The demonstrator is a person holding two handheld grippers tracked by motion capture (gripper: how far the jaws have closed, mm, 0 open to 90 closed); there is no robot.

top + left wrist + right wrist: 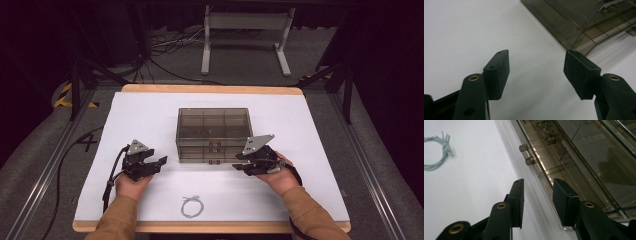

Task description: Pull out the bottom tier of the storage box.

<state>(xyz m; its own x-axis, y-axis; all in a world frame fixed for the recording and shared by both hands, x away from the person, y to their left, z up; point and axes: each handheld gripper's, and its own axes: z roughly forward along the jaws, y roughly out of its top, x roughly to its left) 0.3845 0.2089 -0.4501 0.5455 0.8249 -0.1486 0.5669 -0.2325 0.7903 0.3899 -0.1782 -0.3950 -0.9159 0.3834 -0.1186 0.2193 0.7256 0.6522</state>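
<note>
So I am at a big counter (150, 110) with a white sheet on top and a wooden edge. In the middle of it sits a smoky brown see-through plastic box (213, 134) with little rooms inside and small round knobs (527, 155) on its front. It looks like it has drawers stacked one over the other.

My right gripper (248, 165) is right at the front right corner of the box. Its fingers (517, 200) are spread a little, with nothing between them. One finger sits just beside the box's front edge, so close that I cannot tell if it touches. My left gripper (150, 165) rests on the sheet near the box's left side, a bit apart from it. Its fingers (497, 72) are spread wide and hold nothing.

Close to my side of the counter lies a small loop of thin pale green wire (191, 206). It is well apart from both grippers.

I think the next job is to pull a drawer open by a knob. The knobs are tiny and smooth, so my fingers could slip off. The box looks light too. If I pull with one gripper and do not hold the box with the other, the whole box may slide toward me.
</note>
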